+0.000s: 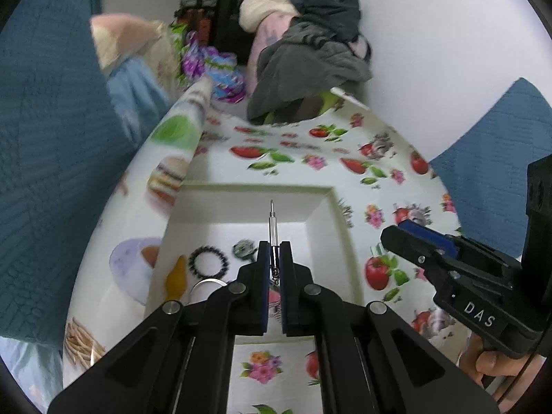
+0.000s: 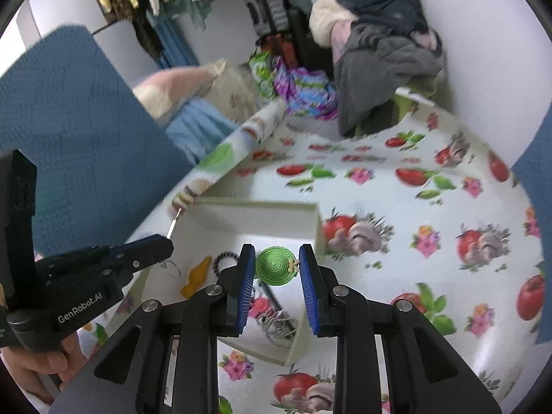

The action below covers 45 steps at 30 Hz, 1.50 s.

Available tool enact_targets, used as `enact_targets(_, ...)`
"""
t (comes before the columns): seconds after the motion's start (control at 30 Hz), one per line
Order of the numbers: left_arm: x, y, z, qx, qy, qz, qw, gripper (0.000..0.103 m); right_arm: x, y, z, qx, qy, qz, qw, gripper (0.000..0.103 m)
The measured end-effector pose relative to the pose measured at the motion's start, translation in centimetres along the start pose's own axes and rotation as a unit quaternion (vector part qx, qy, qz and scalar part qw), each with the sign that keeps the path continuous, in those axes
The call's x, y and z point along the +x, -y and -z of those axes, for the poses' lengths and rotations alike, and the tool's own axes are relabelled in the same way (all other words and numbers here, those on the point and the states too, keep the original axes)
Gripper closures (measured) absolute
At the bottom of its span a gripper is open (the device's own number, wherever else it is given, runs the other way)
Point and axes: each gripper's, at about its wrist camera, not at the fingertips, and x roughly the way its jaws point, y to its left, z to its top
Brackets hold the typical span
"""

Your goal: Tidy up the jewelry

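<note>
My left gripper (image 1: pixel 275 252) is shut on a thin silver pendant stick (image 1: pixel 272 227) with a small chain, held above the white box (image 1: pixel 321 214). Inside the box lie a black bead bracelet (image 1: pixel 208 261), a yellow piece (image 1: pixel 176 276), a silver ring (image 1: pixel 207 284) and a round charm (image 1: pixel 244 249). My right gripper (image 2: pixel 277 265) is shut on a small green woven hat ornament (image 2: pixel 276 265) over the same box (image 2: pixel 319 227). The left gripper (image 2: pixel 151 246) shows at the left of the right wrist view, the stick (image 2: pixel 174 222) poking out. The right gripper (image 1: pixel 410 234) shows at the right of the left wrist view.
The box sits on a table with a fruit and flower print cloth (image 2: pixel 414 207). Blue chair backs (image 1: pixel 45 138) stand at the left and the right (image 1: pixel 500 158). A pile of clothes (image 2: pixel 379 45) lies past the table's far edge by the white wall.
</note>
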Motion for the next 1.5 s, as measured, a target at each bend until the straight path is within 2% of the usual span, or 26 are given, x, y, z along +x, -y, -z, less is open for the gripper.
enact_targets(0.33, 4.2, -3.6, 2.4, -0.023, -0.049, -0.008, 0.9985, 0.099, 6.0, -1.8, 2.4, -0.031, -0.066, 0.0, 0.997, 0.079)
enact_targets(0.5, 5.3, -4.3, 2.8, -0.026, -0.06, -0.014, 0.9977, 0.099, 7.2, -1.9, 2.7, -0.039, -0.076, 0.005, 0.996, 0.079)
enact_targets(0.7, 4.9, -4.0, 2.3, -0.027, -0.055, -0.017, 0.9979, 0.097, 6.5, -1.3, 2.2, -0.019, -0.058, -0.005, 0.998, 0.077)
enact_targets(0.73, 4.7, -3.9, 2.1, -0.031, -0.058, -0.013, 0.9977, 0.095, 6.5, -1.2, 2.1, -0.02, -0.061, -0.006, 0.998, 0.076)
enact_targets(0.8, 4.2, -3.7, 1.9, -0.031, -0.058, -0.014, 0.9978, 0.068, 6.3, -1.2, 2.1, -0.023, -0.063, -0.006, 0.998, 0.071)
enact_targets(0.83, 3.9, -3.5, 1.8, -0.029, -0.052, -0.017, 0.9981, 0.061, 6.1, -1.2, 2.0, -0.023, -0.063, -0.004, 0.998, 0.068)
enact_targets(0.87, 3.3, -3.3, 1.8, -0.026, -0.045, -0.022, 0.9984, 0.05, 5.8, -1.1, 2.0, -0.022, -0.062, -0.004, 0.998, 0.063)
enact_targets(0.9, 2.8, -3.2, 1.7, -0.024, -0.04, -0.025, 0.9986, 0.046, 5.4, -1.0, 1.9, -0.02, -0.059, -0.004, 0.998, 0.056)
enact_targets(0.97, 1.4, -2.8, 1.5, -0.02, -0.031, -0.022, 0.9991, 0.046, 4.0, -1.0, 1.7, -0.017, -0.048, -0.002, 0.999, 0.047)
enact_targets(1.07, -0.9, -2.2, 0.9, -0.016, -0.013, -0.025, 0.9995, 0.044, 1.6, -0.9, 1.2, -0.017, -0.027, 0.004, 0.999, 0.046)
enact_targets(1.27, -6.6, -0.6, -0.3, 0.0, 0.04, -0.025, 0.9989, 0.031, -5.4, -1.6, -0.4, -0.018, 0.042, 0.022, 0.999, 0.022)
enact_targets(1.5, -13.0, 1.7, -0.2, 0.021, 0.097, -0.027, 0.9947, 0.023, -13.4, -2.7, -0.7, -0.022, 0.112, 0.033, 0.993, 0.016)
